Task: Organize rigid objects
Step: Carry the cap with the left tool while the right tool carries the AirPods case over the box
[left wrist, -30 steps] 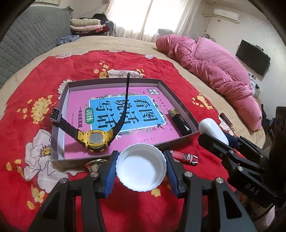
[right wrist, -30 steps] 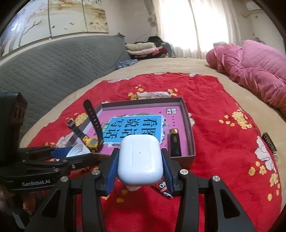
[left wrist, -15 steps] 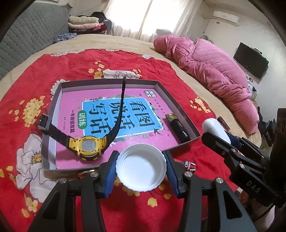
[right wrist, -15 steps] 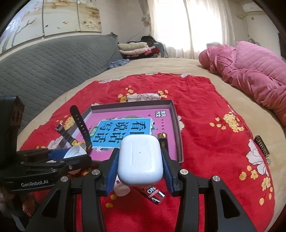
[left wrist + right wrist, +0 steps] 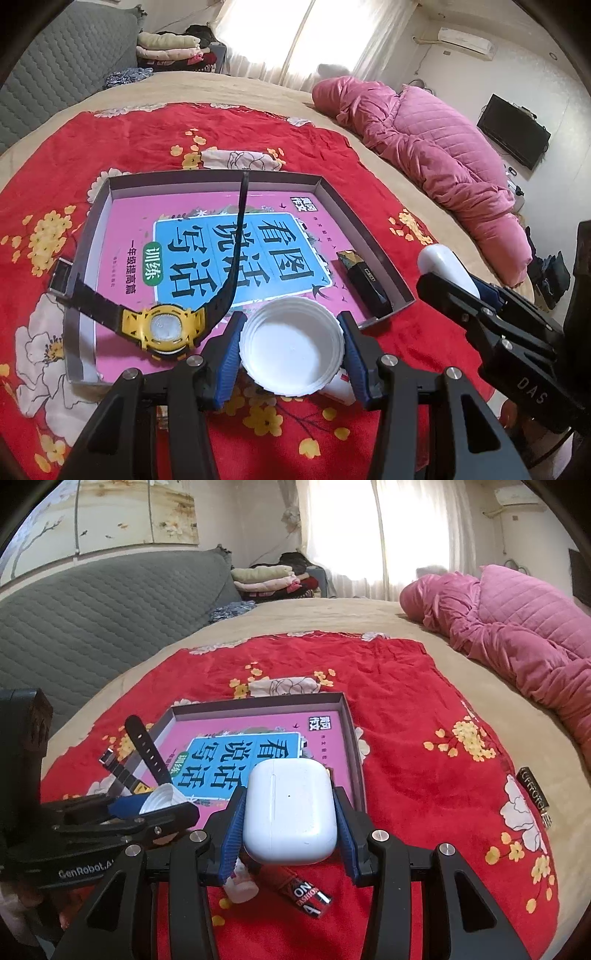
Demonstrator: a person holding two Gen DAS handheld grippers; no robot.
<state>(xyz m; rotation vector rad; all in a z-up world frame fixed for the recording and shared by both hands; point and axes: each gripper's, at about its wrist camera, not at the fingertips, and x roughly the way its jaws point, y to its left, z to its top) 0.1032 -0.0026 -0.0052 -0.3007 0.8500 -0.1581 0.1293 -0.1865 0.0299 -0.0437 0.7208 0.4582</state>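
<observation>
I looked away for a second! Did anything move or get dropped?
Both hand-held grippers crept nearer the box. The left hand-held gripper still holds the white lid, the right hand-held gripper still the earbud case. Watch and lighter stayed put.

Watch (image 5: 164, 326) in tray (image 5: 354, 218), lighter (image 5: 364, 282) apparently too.

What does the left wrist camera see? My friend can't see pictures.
The left gripper holds a white lid just above a shallow box on a red cloth. A yellow watch and a black lighter lie inside.
</observation>
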